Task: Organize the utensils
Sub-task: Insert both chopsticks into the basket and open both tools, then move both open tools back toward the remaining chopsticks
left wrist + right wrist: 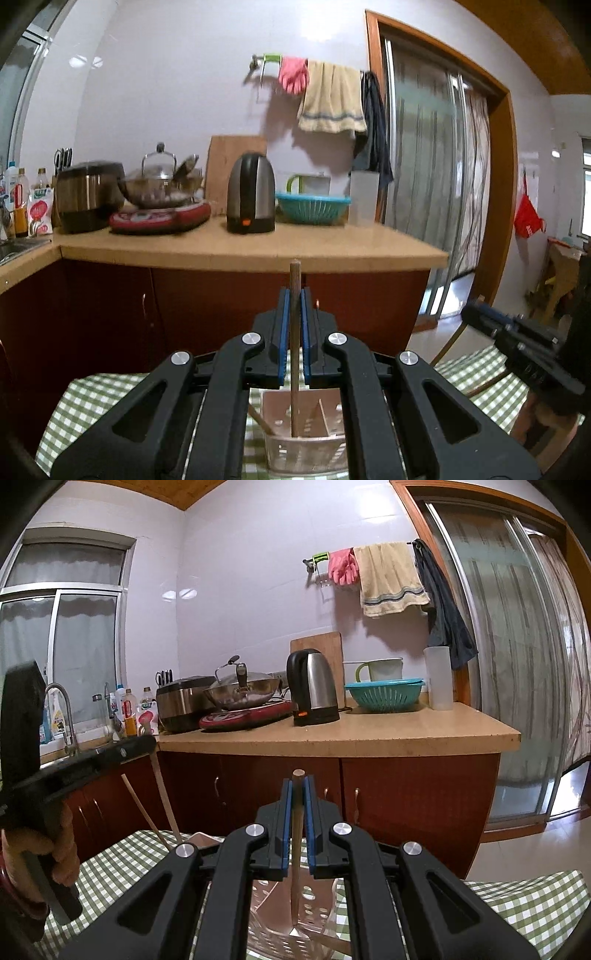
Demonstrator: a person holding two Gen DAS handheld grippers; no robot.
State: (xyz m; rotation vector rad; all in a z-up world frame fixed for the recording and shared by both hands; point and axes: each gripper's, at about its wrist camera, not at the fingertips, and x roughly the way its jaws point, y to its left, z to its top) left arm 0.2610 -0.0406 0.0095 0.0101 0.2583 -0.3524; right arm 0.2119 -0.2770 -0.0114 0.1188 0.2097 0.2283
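Where divided, holder (pixel 306 439): chopsticks (pixel 294 354).

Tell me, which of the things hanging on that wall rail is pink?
The pink rubber glove, hanging near the rail's left end. Beside it hang a beige towel with a striped hem and a dark grey cloth.

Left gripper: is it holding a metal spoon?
No, the left gripper clamps an upright wooden chopstick over the utensil holder.
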